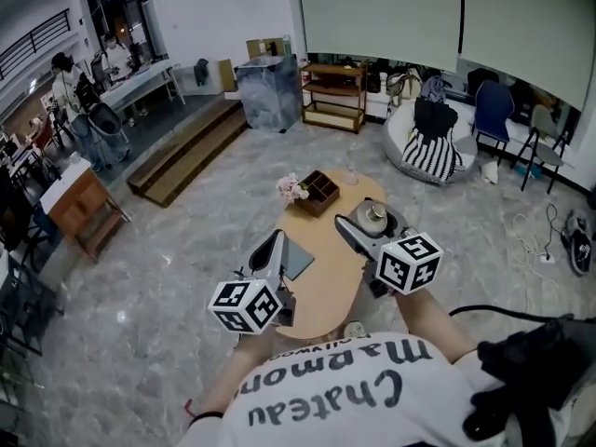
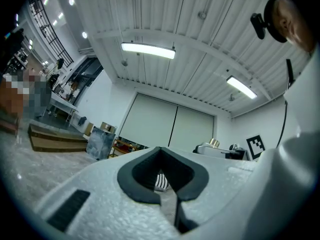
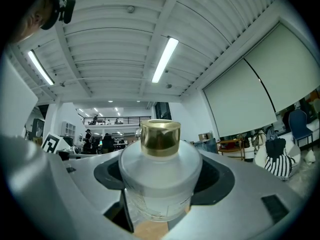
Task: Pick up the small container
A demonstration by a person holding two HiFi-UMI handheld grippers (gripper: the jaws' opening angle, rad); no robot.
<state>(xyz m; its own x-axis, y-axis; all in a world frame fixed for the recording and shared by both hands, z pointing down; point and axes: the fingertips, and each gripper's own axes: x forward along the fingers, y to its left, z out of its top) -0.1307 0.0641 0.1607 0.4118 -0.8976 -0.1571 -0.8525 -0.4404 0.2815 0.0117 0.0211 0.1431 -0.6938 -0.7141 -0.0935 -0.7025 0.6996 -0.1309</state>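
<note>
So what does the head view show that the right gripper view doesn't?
Only the head view: the wooden divided box, the pink flowers, and the flat grey pad on the table. Only the right gripper view: the ceiling strip light and the distant railed balcony. Both: the small frosted glass container with a gold cap, gripped in the right gripper's jaws, and the black-and-white striped seat.

We held the right tool [image 1: 372, 222] around the small container [image 1: 374, 213] over the wooden counter [image 1: 326, 291]; our left tool [image 1: 275, 243] hovered beside a grey pad [image 1: 301, 258].
</note>
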